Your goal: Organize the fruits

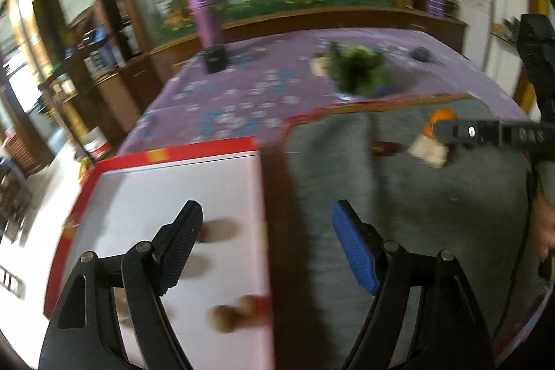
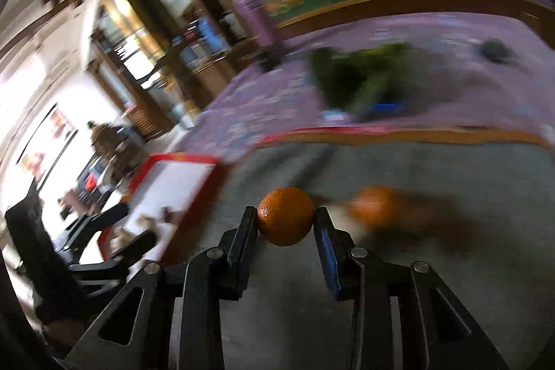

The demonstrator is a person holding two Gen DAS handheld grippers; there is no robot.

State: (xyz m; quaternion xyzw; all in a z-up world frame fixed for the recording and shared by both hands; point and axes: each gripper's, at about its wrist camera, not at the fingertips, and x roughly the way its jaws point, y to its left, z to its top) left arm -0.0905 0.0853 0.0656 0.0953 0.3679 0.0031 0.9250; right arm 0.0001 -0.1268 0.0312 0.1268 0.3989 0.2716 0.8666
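The right gripper (image 2: 285,217) is clenched on an orange (image 2: 285,216), held between both finger pads above the grey cloth (image 2: 433,283). A second orange fruit (image 2: 374,205), blurred, lies on the cloth just beyond and to the right. The left gripper (image 1: 267,245) is released, jaws spread wide, holding nothing, over the right edge of the red-rimmed white tray (image 1: 166,182). Small brown items (image 1: 225,318) lie in the tray. Farther back, a purple tablecloth (image 1: 242,85) carries a purple bottle (image 1: 206,19).
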